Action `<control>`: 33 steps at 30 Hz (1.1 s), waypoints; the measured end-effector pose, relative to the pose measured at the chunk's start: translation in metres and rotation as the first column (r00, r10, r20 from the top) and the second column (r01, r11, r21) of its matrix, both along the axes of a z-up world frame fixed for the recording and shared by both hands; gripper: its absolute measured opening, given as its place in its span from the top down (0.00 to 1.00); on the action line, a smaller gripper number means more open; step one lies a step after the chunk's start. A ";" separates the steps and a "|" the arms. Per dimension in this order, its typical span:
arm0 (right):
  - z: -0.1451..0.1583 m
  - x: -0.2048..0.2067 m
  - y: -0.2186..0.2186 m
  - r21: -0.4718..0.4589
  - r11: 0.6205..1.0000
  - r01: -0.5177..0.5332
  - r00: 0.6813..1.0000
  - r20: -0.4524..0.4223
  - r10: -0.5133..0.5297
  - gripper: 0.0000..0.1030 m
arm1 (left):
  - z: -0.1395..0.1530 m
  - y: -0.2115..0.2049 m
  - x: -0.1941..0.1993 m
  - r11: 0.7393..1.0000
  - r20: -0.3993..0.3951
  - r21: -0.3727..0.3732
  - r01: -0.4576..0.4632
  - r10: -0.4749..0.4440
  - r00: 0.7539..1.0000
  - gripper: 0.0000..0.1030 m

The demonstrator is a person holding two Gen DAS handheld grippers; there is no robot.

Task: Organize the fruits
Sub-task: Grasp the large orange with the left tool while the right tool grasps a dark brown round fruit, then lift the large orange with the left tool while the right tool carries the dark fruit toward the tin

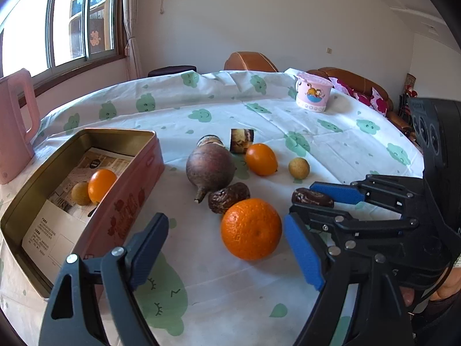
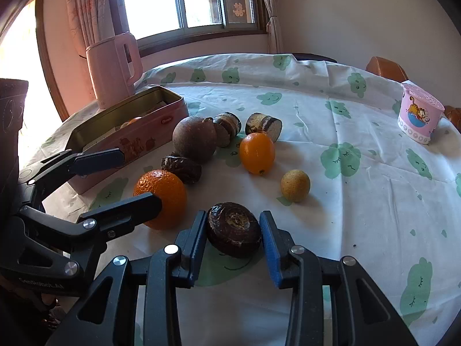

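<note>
A large orange (image 1: 251,228) lies on the tablecloth between the fingers of my left gripper (image 1: 224,222), which is open and not touching it. The right wrist view shows my right gripper (image 2: 233,239) shut on a dark wrinkled brown fruit (image 2: 234,229) that rests on the cloth. A pink tin box (image 1: 129,196) at the left holds a small orange fruit (image 1: 102,184) and a small yellow-brown fruit (image 1: 80,193). Loose on the cloth are a big purple-brown round fruit (image 1: 210,170), a dark date (image 1: 229,197), a smooth orange fruit (image 1: 260,158) and a small yellow fruit (image 1: 299,168).
A pink kettle (image 1: 14,127) stands behind the tin at the far left. Two cut dark pieces (image 1: 241,140) lie behind the fruits. A pink cartoon cup (image 1: 312,92) stands far back on the right. Brown chairs sit beyond the table edge.
</note>
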State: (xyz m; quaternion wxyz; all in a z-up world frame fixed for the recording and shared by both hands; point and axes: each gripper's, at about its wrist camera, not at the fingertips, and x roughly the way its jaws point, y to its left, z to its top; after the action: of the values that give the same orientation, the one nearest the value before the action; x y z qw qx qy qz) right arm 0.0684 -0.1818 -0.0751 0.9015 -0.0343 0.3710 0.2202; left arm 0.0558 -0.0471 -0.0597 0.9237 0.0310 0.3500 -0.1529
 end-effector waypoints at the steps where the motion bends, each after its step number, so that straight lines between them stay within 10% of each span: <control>1: 0.002 -0.001 -0.003 0.011 1.000 0.016 1.000 0.013 -0.016 0.63 | -0.001 0.000 0.001 1.000 -0.010 0.000 0.004 -0.004 1.000 0.17; 8: 0.009 -0.007 -0.023 0.085 0.987 0.135 0.987 0.071 -0.141 0.63 | -0.007 -0.008 0.010 0.999 -0.074 -0.005 0.048 -0.048 0.996 0.20; 13: 0.011 -0.009 -0.021 0.073 0.988 0.135 0.986 0.086 -0.142 0.63 | -0.012 -0.012 0.012 0.996 -0.107 -0.020 0.086 -0.088 0.990 0.53; 33: 0.017 -0.024 -0.015 0.054 0.994 0.097 0.975 0.196 -0.106 0.63 | 0.004 0.007 -0.005 0.996 0.040 -0.090 0.026 -0.023 0.999 0.54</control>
State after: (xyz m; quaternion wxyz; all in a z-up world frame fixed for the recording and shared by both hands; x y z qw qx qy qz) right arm 0.0441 -0.1964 -0.0582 0.9446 -0.0170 0.2754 0.1775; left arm 0.0510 -0.0402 -0.0553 0.9288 -0.0035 0.3242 -0.1794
